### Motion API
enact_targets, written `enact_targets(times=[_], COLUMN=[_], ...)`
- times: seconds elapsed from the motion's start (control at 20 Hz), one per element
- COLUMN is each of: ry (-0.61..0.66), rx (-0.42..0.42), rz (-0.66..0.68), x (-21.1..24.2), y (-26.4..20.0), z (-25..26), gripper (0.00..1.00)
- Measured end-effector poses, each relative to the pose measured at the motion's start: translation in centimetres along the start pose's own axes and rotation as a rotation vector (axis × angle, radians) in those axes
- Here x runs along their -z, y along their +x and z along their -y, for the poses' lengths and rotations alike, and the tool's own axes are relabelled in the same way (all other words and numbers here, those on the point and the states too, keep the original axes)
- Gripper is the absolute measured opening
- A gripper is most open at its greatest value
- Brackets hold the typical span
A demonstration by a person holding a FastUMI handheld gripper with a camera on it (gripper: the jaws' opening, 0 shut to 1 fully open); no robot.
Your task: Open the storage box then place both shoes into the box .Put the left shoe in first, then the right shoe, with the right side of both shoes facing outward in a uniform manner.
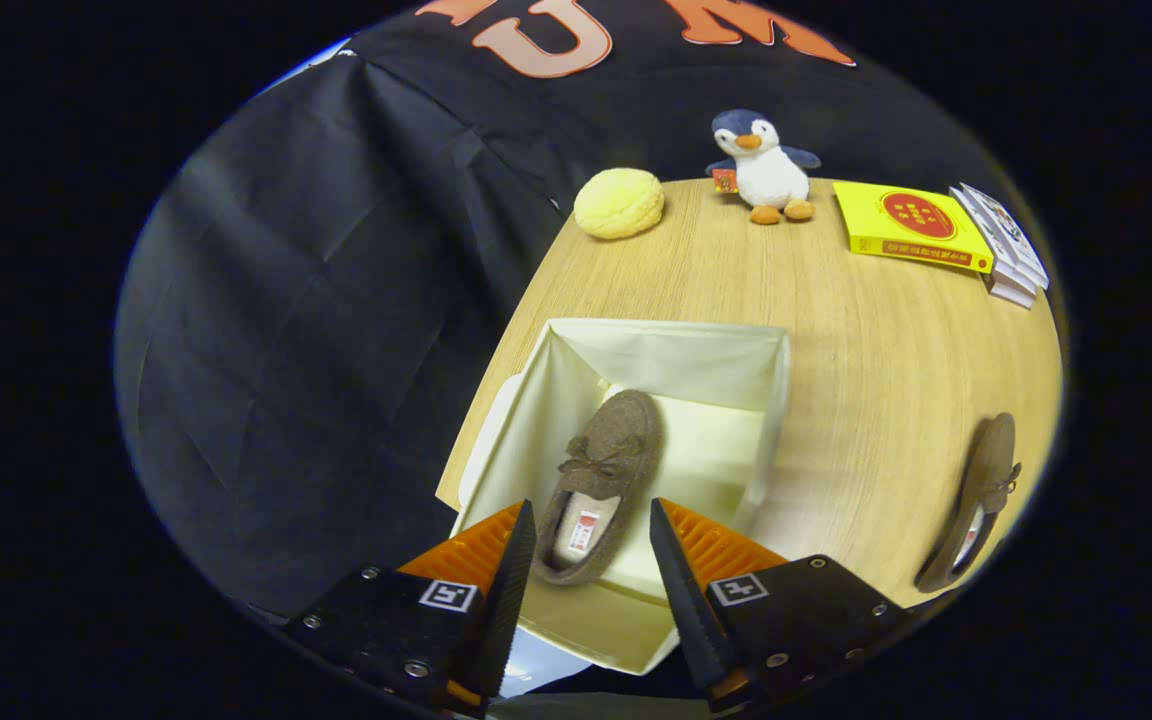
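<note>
The cream fabric storage box (676, 365) stands open just ahead of the parted, empty fingers. One brown moccasin shoe (601, 480) with a bow lies inside along its left wall, heel between the fingertips, toe pointing away. The other shoe (981, 495) lies on the table well right of the fingers

The gripper (591, 530) sits at the bottom centre of the frame, its two fingers (511, 590) spread apart, pointing upward, gripping nothing.
</note>
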State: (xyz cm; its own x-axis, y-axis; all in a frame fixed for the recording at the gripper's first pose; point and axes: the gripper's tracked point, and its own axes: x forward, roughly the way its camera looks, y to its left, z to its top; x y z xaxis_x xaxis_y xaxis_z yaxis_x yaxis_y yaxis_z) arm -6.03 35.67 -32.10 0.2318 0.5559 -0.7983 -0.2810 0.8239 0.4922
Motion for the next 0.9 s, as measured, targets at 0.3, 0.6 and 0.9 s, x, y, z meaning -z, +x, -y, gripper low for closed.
enact_targets(times=[0.3,0.6,0.9], ry=[-0.028,-0.001,0.055], rx=[0.158,0.319,0.42], rz=[0.143,0.217,0.163], x=[-0.1,3.1,7.7], y=[-5.0,-9.1,-10.3], z=[10.8,22.0,30.4], gripper=[0.9,0.91,0.88])
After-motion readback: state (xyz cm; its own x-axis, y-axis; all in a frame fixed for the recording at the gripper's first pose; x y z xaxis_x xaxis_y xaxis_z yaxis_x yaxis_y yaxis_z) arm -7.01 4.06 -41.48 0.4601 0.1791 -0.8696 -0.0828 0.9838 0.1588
